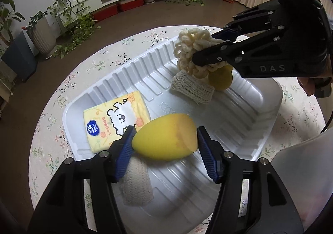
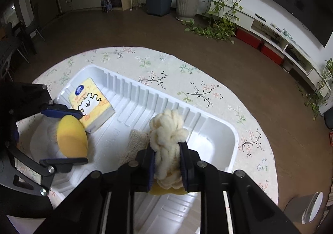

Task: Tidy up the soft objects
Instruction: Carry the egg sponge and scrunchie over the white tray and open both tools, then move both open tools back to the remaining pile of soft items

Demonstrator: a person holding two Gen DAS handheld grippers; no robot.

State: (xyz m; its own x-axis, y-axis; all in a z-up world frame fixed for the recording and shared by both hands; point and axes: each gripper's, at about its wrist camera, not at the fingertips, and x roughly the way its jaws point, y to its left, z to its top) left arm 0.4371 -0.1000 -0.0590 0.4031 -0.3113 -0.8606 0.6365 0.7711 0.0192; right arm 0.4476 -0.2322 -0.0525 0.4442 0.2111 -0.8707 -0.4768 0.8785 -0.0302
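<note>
A white ribbed tray (image 1: 260, 96) (image 2: 218, 130) lies on the round floral table. My left gripper (image 1: 165, 132) (image 2: 83, 137) stands open around a yellow egg-shaped sponge (image 1: 164, 136) (image 2: 70, 136), which rests on a cream knitted roll (image 1: 136, 184). A yellow tissue pack (image 1: 116, 121) (image 2: 91, 103) lies flat beside it in the tray. My right gripper (image 2: 166, 148) (image 1: 203, 47) is shut on a cream chunky yarn knot (image 2: 166, 130) (image 1: 191, 46), low over the tray's other end. Under the knot sit a round yellow sponge (image 1: 220, 80) (image 2: 166, 191) and another knitted piece (image 1: 191, 90) (image 2: 135, 144).
The floral tablecloth (image 2: 187, 80) surrounds the tray, with brown floor beyond the table's edge. A pale cylinder-shaped object (image 2: 308, 209) sits at the table's near right. A hand (image 1: 308, 86) holds the right gripper. Potted plants and a low white shelf line the far wall.
</note>
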